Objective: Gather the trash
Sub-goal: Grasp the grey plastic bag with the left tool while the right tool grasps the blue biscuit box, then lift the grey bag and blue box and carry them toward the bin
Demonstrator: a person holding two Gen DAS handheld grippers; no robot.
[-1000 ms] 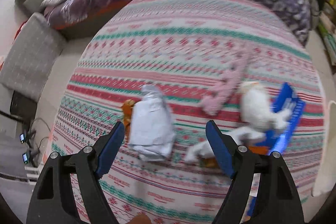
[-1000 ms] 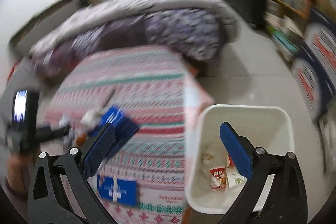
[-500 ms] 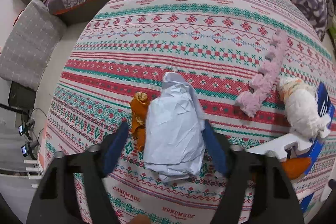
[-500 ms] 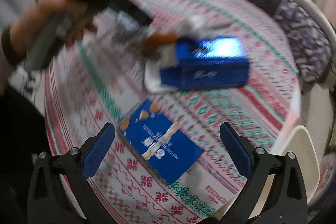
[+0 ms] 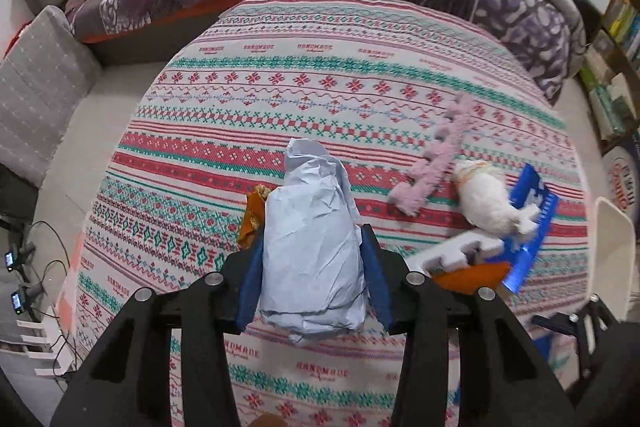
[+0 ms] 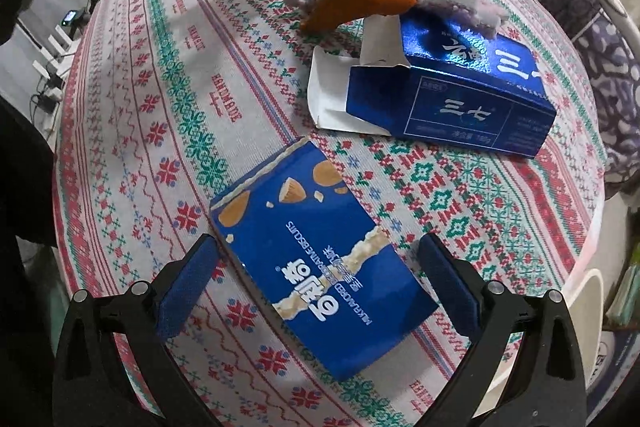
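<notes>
Trash lay scattered over the patterned cloth of the counter, and we had both tools down among it. Right between the blue pads of our left hand-held gripper sat the crumpled pale-blue paper bag, its bulk filling the gap from pad to pad and its peaked end pointing away from us. The jaws were closing, and both pads pressed against the bag's sides, so we called it a grip on the paper. Tucked just beside the bag's left flank we saw an orange peel, touching the paper but outside the pads.

Further right on the cloth we had a pink foam strip, a white wad of tissue leaning on an open blue carton, a white foam piece and a second, larger orange peel under it.

Our right hand-held gripper pointed steeply down over the flat blue biscuit box. Its jaws stood wide apart, and the box lay on the cloth between them at a slant, one corner near the left pad and clear cloth showing before the right pad. Nothing was pinched there. Beyond the box lay the blue carton, flaps open. At the right edge we glimpsed the rim of a white bin.
</notes>
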